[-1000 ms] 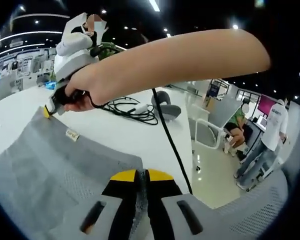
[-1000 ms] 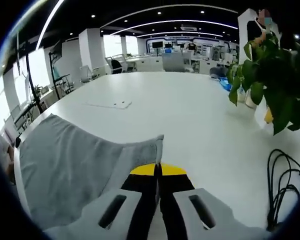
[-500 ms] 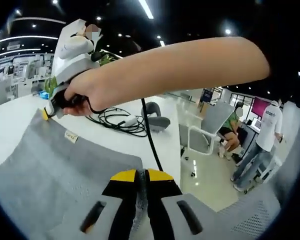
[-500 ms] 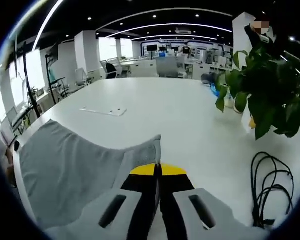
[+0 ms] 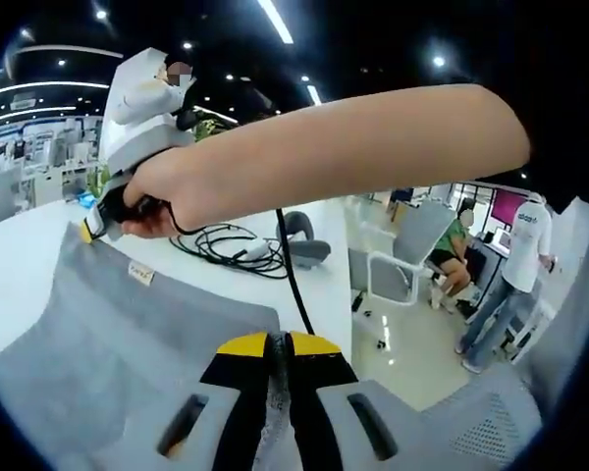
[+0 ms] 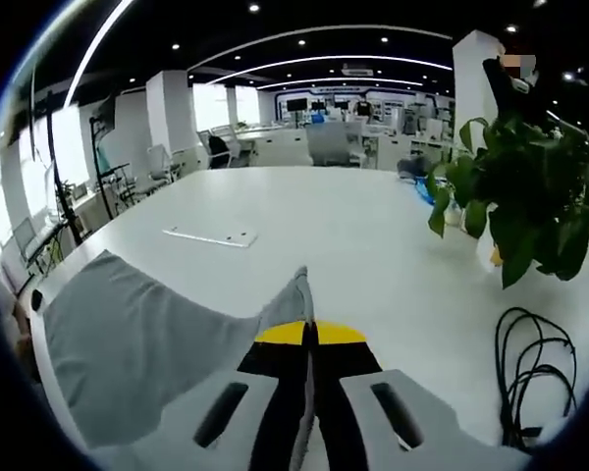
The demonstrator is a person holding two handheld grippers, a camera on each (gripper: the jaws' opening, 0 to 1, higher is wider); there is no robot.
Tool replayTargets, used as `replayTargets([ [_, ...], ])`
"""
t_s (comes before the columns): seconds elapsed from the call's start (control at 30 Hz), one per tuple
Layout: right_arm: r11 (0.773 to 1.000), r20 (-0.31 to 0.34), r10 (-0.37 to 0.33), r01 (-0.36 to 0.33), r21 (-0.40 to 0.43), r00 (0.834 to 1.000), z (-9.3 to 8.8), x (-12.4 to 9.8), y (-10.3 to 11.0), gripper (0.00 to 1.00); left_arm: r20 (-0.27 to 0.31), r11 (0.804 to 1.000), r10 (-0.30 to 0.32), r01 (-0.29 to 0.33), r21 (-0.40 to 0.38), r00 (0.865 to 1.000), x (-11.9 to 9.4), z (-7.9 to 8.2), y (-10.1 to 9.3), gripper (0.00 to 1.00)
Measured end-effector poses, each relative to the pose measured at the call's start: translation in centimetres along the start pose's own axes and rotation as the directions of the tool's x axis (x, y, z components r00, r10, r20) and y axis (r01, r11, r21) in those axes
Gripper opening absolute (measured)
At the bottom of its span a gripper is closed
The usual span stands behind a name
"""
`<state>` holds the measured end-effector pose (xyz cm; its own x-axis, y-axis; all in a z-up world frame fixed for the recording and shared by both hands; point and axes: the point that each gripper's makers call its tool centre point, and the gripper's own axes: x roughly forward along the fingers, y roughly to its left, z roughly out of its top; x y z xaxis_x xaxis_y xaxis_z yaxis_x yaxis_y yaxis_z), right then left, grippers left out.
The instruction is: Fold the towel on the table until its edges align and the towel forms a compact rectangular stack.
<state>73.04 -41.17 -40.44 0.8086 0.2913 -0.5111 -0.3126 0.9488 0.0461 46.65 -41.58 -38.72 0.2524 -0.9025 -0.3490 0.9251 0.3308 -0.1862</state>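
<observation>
Grey towel [image 5: 98, 343], small unreadable label [image 5: 141, 274], both tools clamping corners.

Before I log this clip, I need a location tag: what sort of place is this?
Most likely an open-plan office. A large white table holds the towel, with a potted plant at its edge; behind it stand rows of desks and chairs under recessed ceiling lights.

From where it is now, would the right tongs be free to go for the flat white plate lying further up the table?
Probably not yet: the right tongs are shut on the towel. The table between them and the white plate looks bare, so the way seems free once they let go.
</observation>
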Motion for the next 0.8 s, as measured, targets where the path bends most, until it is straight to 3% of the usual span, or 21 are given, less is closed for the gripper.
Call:
replayTargets([
  [0.13, 1.0, 0.004, 0.001, -0.001, 0.011, 1.0, 0.4, 0.4, 0.1, 0.0, 0.005, 1.0, 0.004, -0.004, 0.009, 1.0, -0.6, 0.3, 0.1, 0.06],
  [0.33, 1.0, 0.017, -0.001, 0.001, 0.023, 1.0, 1.2, -0.9, 1.4, 0.0, 0.019, 1.0, 0.014, -0.015, 0.013, 1.0, -1.5, 0.9, 0.2, 0.06],
  [0.47, 1.0, 0.022, -0.002, 0.001, 0.028, 1.0, 1.7, -0.4, 1.0, 0.0, 0.022, 1.0, 0.027, -0.027, 0.015, 0.999, -2.3, 1.2, 0.0, 0.06],
  [0.53, 1.0, 0.028, -0.003, 0.002, 0.03, 1.0, 2.0, -1.6, 1.9, 0.0, 0.023, 0.999, 0.031, -0.031, 0.021, 0.999, -2.7, 1.1, 0.0, 0.06],
  [0.63, 1.0, 0.037, 0.004, -0.005, 0.03, 0.999, 2.5, -1.1, 1.9, 0.0, 0.027, 0.999, 0.036, -0.036, 0.017, 0.999, -3.2, 1.1, 0.0, 0.06],
  [0.8, 0.998, 0.045, 0.014, -0.012, -0.06, 0.999, 3.5, -1.8, 3.2, 0.0, 0.047, 0.999, 0.05, -0.05, 0.001, 0.998, -4.4, 1.9, 0.3, 0.06],
])
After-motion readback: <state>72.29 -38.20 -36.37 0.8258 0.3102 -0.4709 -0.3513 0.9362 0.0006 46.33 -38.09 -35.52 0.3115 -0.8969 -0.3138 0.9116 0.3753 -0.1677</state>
